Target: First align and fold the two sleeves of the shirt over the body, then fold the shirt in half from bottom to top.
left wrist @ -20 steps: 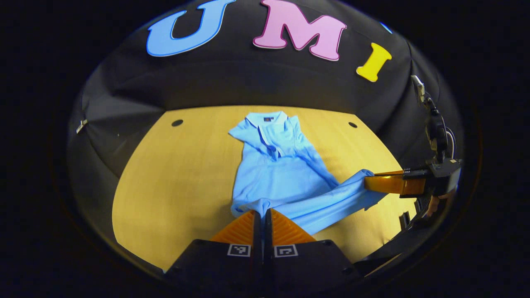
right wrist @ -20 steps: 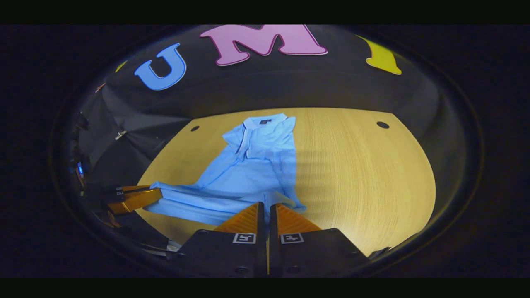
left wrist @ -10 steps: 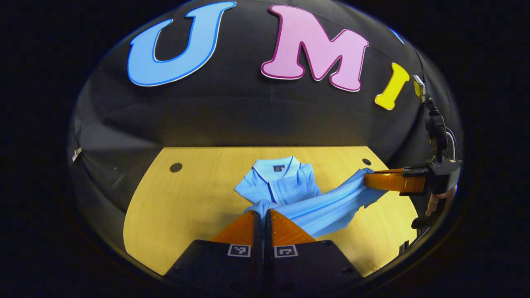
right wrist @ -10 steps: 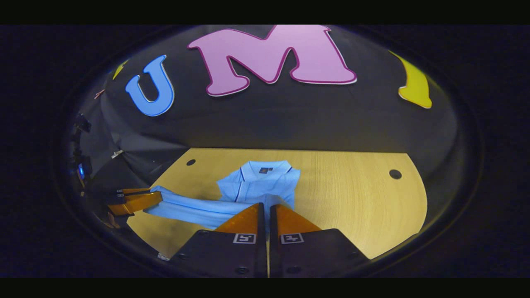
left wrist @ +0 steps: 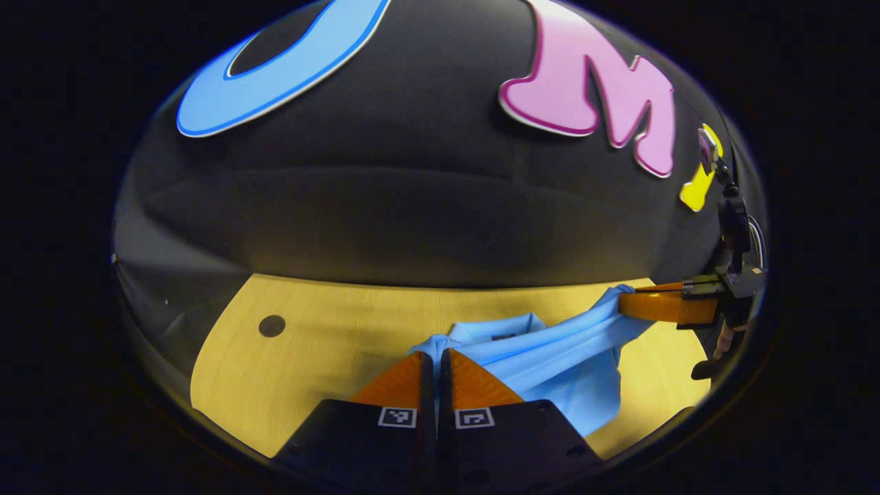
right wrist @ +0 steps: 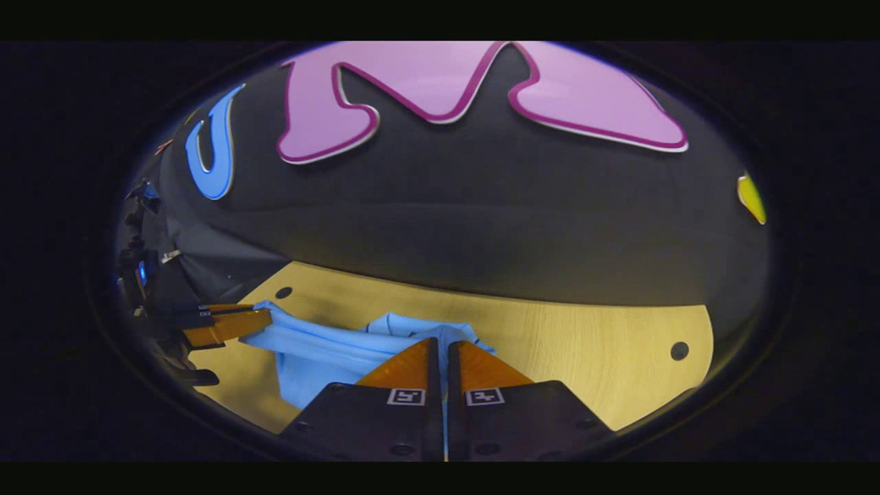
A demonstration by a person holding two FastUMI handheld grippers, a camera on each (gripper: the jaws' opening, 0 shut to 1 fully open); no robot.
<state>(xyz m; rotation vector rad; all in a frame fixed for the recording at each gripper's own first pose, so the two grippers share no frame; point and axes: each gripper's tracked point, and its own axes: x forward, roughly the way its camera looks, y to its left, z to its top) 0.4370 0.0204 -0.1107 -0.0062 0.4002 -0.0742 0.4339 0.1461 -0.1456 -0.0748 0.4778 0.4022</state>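
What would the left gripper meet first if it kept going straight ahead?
The left gripper is shut on the shirt's hem and points over the collar toward the booth wall. Beyond the shirt it holds, that wall looks first, though depth is unclear.

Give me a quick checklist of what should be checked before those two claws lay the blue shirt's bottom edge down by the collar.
1. Left claw shut on the hem of the light blue polo shirt: ok.
2. Right claw shut on the hem: ok.
3. Hem stretched straight between the claws, no sag: ok, it looks taut.
4. Hem carried as far as the collar: ok, roughly above it.
5. Sleeves lying folded over the body: cannot tell, the lifted cloth hides them.
6. Bare room on the pale wooden table beyond the collar: ok.
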